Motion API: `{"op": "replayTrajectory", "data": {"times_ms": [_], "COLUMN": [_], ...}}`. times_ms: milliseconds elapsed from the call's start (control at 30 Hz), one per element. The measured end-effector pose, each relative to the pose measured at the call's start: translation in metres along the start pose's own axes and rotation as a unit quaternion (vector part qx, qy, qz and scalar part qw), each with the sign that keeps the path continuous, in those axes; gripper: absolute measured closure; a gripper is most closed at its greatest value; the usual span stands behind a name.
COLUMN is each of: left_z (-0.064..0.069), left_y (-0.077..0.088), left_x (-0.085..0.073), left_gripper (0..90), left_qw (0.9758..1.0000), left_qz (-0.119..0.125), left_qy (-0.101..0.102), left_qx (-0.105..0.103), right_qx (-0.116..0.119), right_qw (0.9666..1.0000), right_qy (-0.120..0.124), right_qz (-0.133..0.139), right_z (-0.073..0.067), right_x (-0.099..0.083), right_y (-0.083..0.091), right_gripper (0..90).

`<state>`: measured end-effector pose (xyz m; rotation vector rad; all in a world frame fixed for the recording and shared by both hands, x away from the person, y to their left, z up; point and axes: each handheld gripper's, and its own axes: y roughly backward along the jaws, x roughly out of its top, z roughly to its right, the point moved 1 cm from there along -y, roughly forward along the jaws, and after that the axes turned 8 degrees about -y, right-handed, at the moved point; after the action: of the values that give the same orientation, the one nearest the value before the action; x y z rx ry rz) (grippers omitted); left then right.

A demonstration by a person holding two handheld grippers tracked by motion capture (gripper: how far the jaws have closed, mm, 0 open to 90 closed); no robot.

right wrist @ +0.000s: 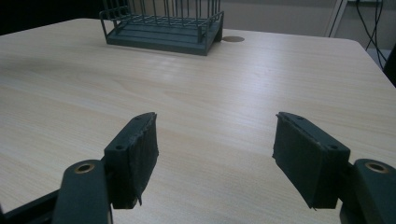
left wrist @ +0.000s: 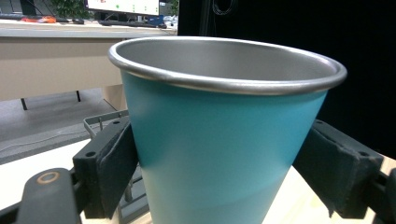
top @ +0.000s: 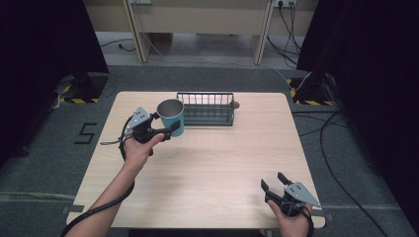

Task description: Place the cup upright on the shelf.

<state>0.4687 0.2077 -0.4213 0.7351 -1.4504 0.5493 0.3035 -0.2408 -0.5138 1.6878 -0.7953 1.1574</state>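
**Teal cup in my left claw, above the table's far left**

My left gripper (top: 165, 131) is clamped on a teal cup (top: 171, 117) with a bare metal rim and lining; in the left gripper view my two black pads press its sides (left wrist: 224, 140), and the cup stands upright, mouth open. I hold it lifted over the pale wooden table (top: 207, 163), just beside the left end of a dark wire rack (top: 206, 108) that sits near the far edge. My right gripper (top: 276, 185) rests low at the near right corner, jaws spread wide with nothing between them, pointing across bare wood toward the rack (right wrist: 163, 25).

The table stands on grey floor. Black curtains hang at both sides, cables (top: 336, 148) trail along the right, and a light wooden desk (top: 197, 24) stands beyond.
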Motion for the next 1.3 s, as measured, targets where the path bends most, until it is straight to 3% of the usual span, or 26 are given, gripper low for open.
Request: {"op": "replayTrajectory", "data": {"times_ms": [400, 1300], "left_z": [-0.002, -0.008], "left_y": [-0.007, -0.049], "left_x": [0.007, 0.031], "left_gripper": [16.1, 16.1], "left_qw": [1.0000, 1.0000], "left_qz": [-0.001, 0.000], "left_qy": [-0.004, -0.007], "left_qx": [0.001, 0.000], "right_qx": [0.001, 0.004], "right_qw": [1.0000, 1.0000], "right_qy": [-0.002, -0.007], "right_qz": [0.000, 0.003], "right_z": [0.000, 0.002], "right_x": [0.000, 0.000], "right_y": [0.000, 0.000], "right_gripper": [31.2, 31.3]}}
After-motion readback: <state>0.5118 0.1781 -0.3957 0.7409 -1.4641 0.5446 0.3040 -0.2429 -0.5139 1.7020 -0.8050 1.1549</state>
